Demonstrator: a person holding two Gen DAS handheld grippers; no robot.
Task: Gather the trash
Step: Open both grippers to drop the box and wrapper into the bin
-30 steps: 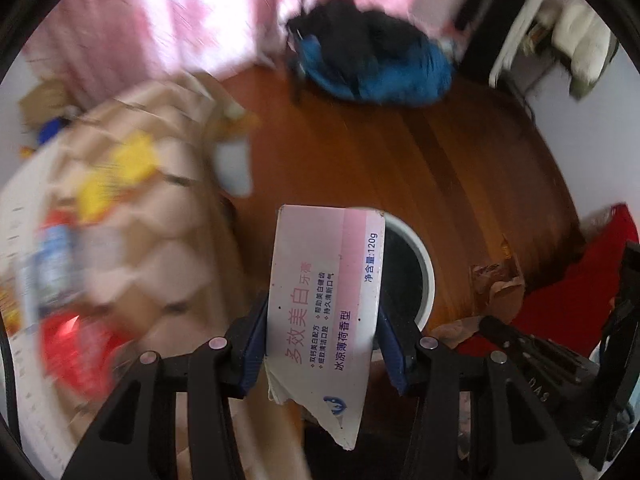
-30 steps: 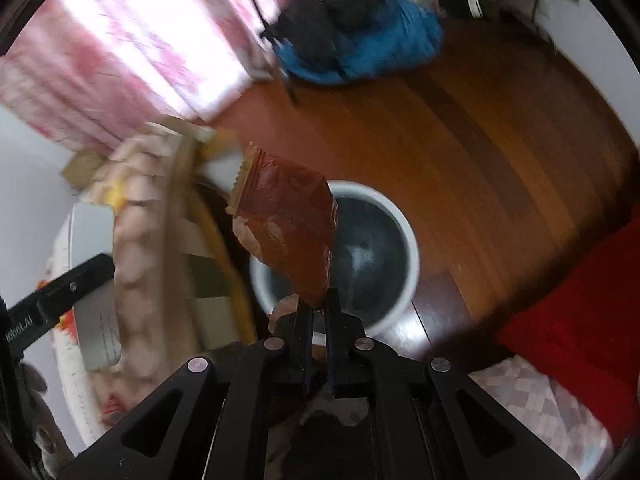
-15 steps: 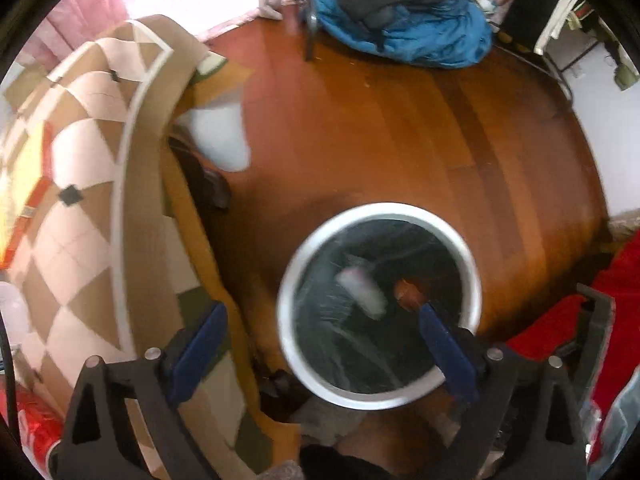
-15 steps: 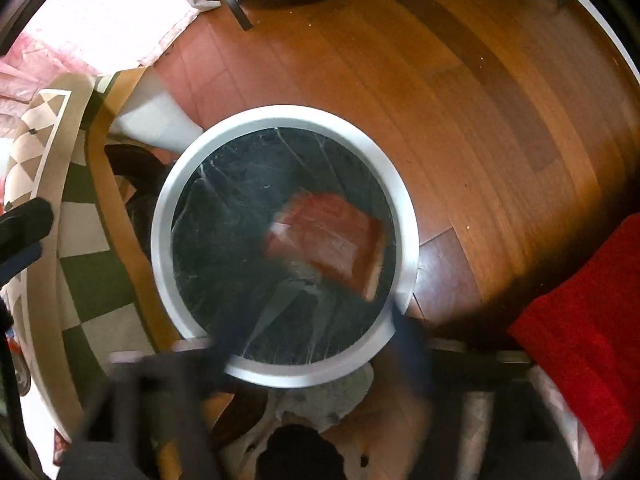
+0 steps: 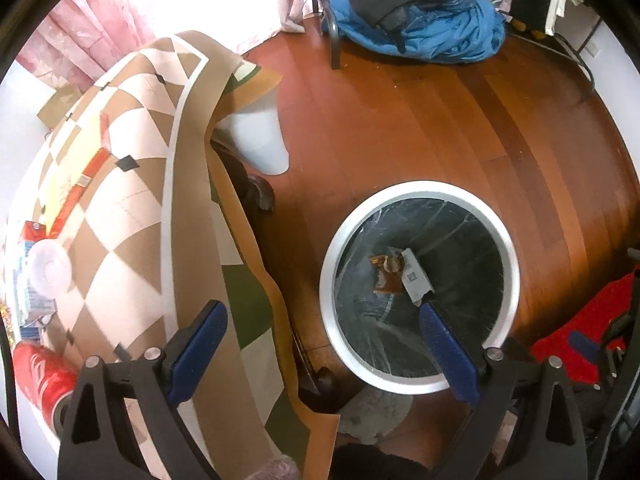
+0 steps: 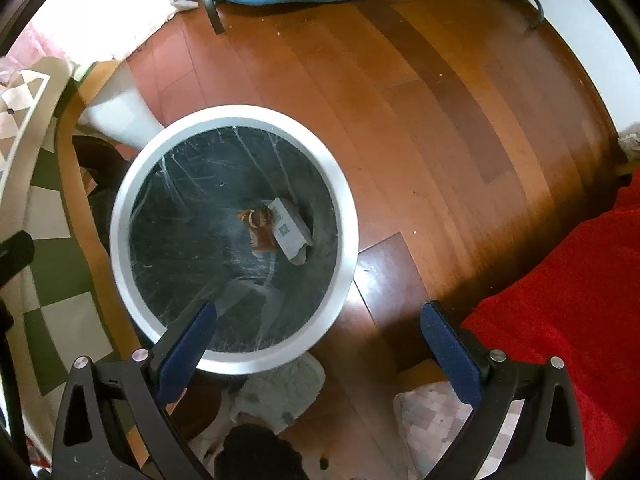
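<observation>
A round bin with a white rim (image 5: 420,188) (image 6: 234,114) and a black liner stands on the wooden floor. At its bottom lie a white toothpaste box (image 5: 416,276) (image 6: 289,231) and a brown snack wrapper (image 5: 385,276) (image 6: 260,232). My left gripper (image 5: 322,312) is open and empty, above the bin's left rim and the tablecloth edge. My right gripper (image 6: 318,314) is open and empty, above the bin's near rim.
A table with a checked cloth (image 5: 132,184) stands left of the bin, with a red can (image 5: 42,376), a white cup (image 5: 48,266) and packets on it. A blue jacket (image 5: 420,28) lies on the floor far back. A red cloth (image 6: 560,300) lies at the right.
Both grippers opened over the bin. The toothpaste box left my left gripper and the brown wrapper left my right gripper; both now lie at the bin's bottom.
</observation>
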